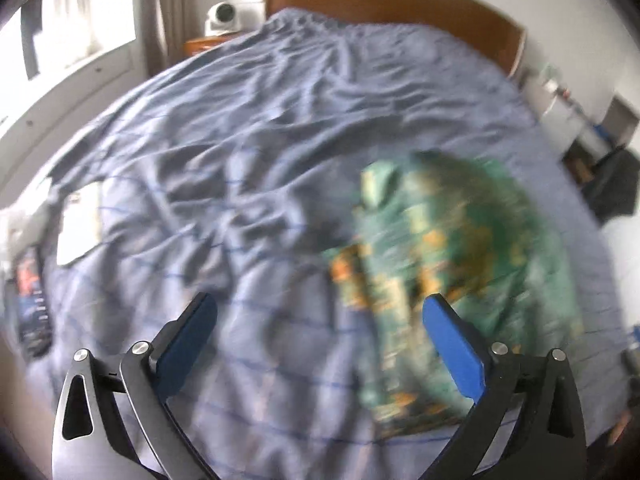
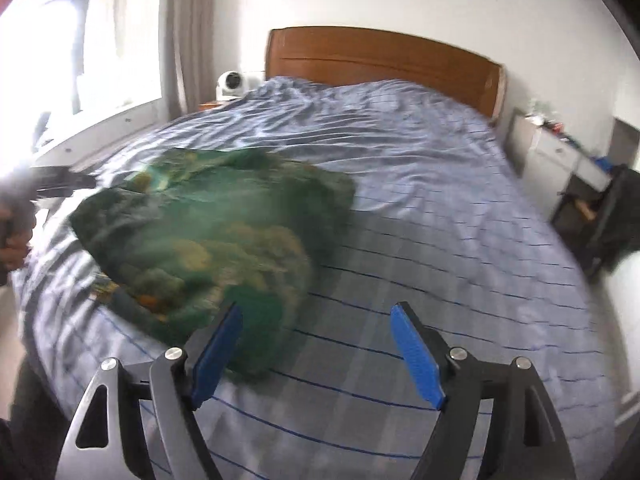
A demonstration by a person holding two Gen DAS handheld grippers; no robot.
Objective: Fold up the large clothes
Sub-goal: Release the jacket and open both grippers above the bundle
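So my green patterned garment [image 2: 208,240] lies on the blue checked bedspread [image 2: 420,184], near the foot of the bed and a little to my left, bunched into a rough, thick bundle rather than spread flat. My left gripper [image 1: 320,312] is spread wide with nothing between its blue pads, the garment just beyond its right finger. My right gripper [image 2: 316,320] also stands apart and empty, the cloth's near edge showing behind its left finger. Both views are blurred, so I cannot read the edges well. I judge the folding only partly done: the bundle looks uneven, and squaring it up and a tidy final fold seem left. The wooden headboard [image 2: 380,52] is well apart.
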